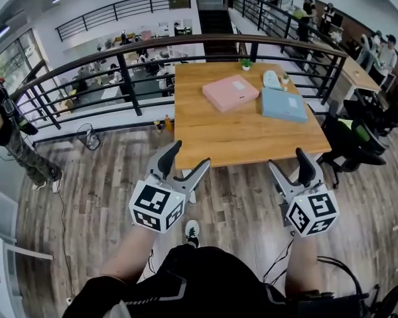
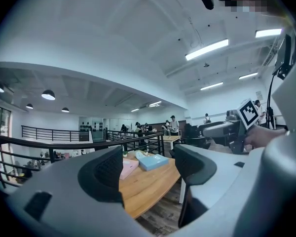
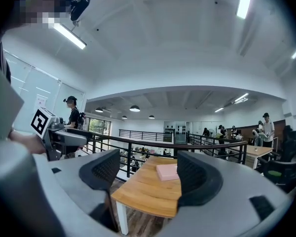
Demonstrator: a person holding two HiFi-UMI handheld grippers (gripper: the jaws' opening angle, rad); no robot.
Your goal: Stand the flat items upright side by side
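With jaws wide and empty, the left gripper (image 1: 188, 156) and right gripper (image 1: 287, 161) hang short of the tabletop (image 1: 239, 141), so best close in first, then grip the pink box (image 1: 230, 92) and blue box (image 1: 284, 104), lying flat toward its far side, by their edges.

Pink folder (image 3: 166, 172) half behind fingers (image 3: 197, 177) (right gripper view), white object (image 1: 272, 79) indistinct

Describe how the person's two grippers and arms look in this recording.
The left gripper and the right gripper match: grey moulded bodies, each with two tapering jaws faced with black ribbed pads. Each carries a white cube printed with black square markers. The person wears a black top with a pale stripe, and the forearms are unsleeved.
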